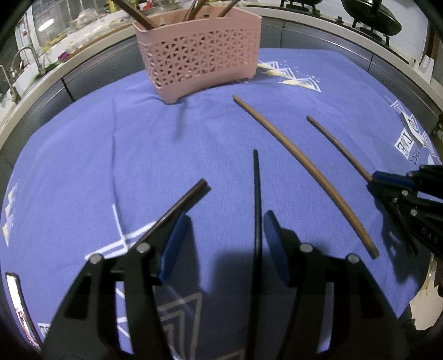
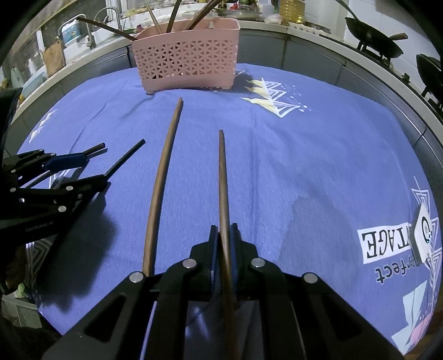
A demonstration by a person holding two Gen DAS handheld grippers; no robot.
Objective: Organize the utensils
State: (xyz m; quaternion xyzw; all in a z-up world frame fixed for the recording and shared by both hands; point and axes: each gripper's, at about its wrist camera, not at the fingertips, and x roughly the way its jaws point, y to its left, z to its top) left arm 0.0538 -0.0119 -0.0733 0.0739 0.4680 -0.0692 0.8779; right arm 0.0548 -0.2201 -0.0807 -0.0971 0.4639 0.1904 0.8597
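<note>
At the far left edge, beyond the table, a kitchen counter with a sink tap (image 2: 110, 13) runs along the back. On the blue printed tablecloth (image 1: 138, 155) the left gripper (image 1: 221, 238) sits near the left side with its blue pads spread apart. A black chopstick (image 1: 257, 199) lies between the pads, close to the right one, and whether that pad touches it cannot be told. A dark brown chopstick (image 1: 191, 196) lies just outside the left finger, passing under it. Judging by this, the left hand is lined up over the black stick but has not closed on it yet.

Further right a long brown chopstick (image 1: 304, 166) lies loose on the cloth, its narrow tip pointing to the far side. Right of it the right gripper (image 2: 224, 235) has its pads pressed together on the near end of another brown chopstick (image 2: 223, 180), whose far tip points toward the pink perforated utensil basket (image 2: 188, 66). The grip near the end probably leaves the length free to drop tip-first into the basket.

The basket stands at the far middle of the cloth, already holding several upright chopsticks (image 2: 171, 22). Nothing lies between the held stick and the basket, though those upright sticks crowd its opening. At the far right a wok (image 2: 371, 41) sits on a stove, and a small white box (image 2: 422, 235) rests at the right edge of the cloth, both well clear.
</note>
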